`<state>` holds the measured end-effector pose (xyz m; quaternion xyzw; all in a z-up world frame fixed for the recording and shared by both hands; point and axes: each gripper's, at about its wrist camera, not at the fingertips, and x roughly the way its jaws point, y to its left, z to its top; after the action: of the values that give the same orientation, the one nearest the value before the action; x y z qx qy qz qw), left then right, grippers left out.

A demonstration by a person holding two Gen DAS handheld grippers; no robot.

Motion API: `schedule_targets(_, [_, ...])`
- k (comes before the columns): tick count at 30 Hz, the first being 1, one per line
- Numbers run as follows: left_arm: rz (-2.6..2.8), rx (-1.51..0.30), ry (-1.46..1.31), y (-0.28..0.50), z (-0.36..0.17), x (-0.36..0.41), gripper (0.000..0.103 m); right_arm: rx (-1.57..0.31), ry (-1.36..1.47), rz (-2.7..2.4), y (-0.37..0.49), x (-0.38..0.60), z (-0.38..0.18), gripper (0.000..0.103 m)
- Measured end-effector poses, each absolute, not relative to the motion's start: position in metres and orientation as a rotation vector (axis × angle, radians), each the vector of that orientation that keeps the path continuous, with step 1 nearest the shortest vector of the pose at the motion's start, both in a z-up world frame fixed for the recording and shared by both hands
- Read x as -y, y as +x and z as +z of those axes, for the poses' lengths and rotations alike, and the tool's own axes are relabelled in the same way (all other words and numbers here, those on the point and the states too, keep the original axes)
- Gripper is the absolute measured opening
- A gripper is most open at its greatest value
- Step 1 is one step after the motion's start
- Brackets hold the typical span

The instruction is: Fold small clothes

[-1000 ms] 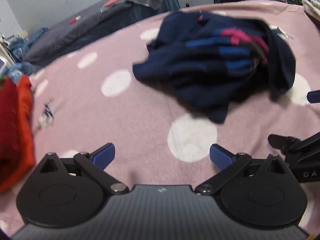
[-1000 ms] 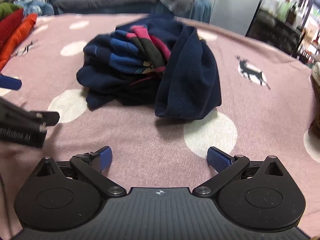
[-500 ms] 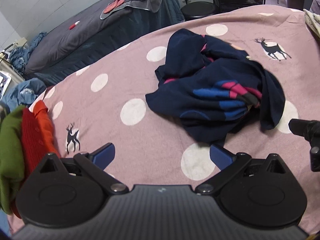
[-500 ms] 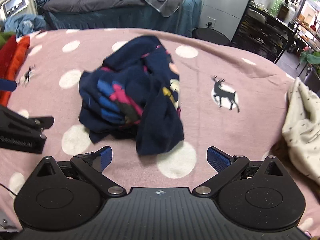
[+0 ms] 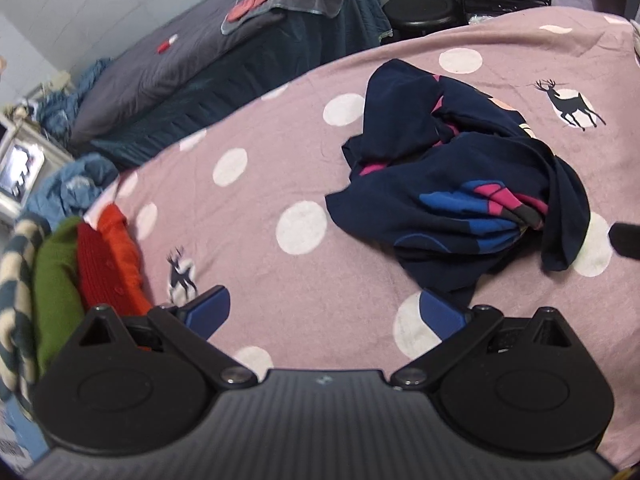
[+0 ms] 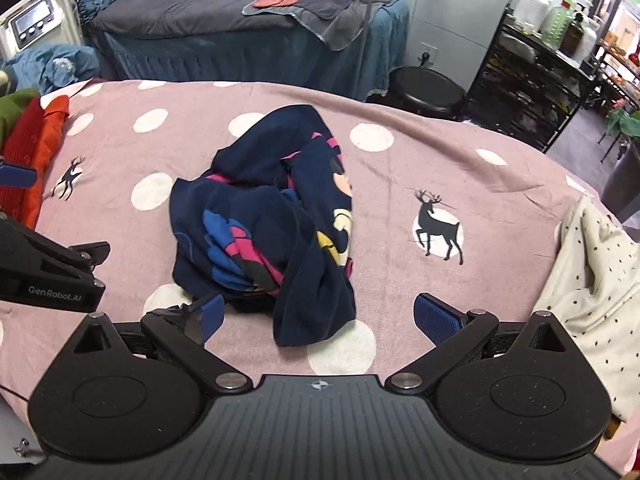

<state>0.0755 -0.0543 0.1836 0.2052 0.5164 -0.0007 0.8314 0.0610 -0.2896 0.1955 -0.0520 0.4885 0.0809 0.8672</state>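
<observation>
A crumpled navy garment (image 5: 460,184) with blue, pink and yellow print lies in a heap on the pink polka-dot cloth (image 5: 280,168). It also shows in the right wrist view (image 6: 272,232). My left gripper (image 5: 324,314) is open and empty, held above the cloth in front and left of the heap. My right gripper (image 6: 316,318) is open and empty, held above the near edge of the heap. The left gripper's body shows at the left of the right wrist view (image 6: 48,272).
Folded red, orange and green clothes (image 5: 92,264) are stacked at the cloth's left edge. A cream dotted garment (image 6: 592,292) lies at the right edge. A grey bed (image 6: 240,20), a black stool (image 6: 428,88) and shelves (image 6: 532,80) stand behind.
Both grippers have pulled back and risen away from the navy garment, so it looks smaller and farther. The garment lies in the same heap. Both grippers stay open.
</observation>
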Motion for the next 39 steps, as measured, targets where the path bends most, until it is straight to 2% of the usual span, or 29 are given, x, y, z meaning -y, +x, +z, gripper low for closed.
schedule_targets(39, [0.006, -1.179, 0.438, 0.079, 0.17, 0.05, 0.103, -1.061, -0.202, 0.201, 0.066, 0.274, 0.199, 0.103])
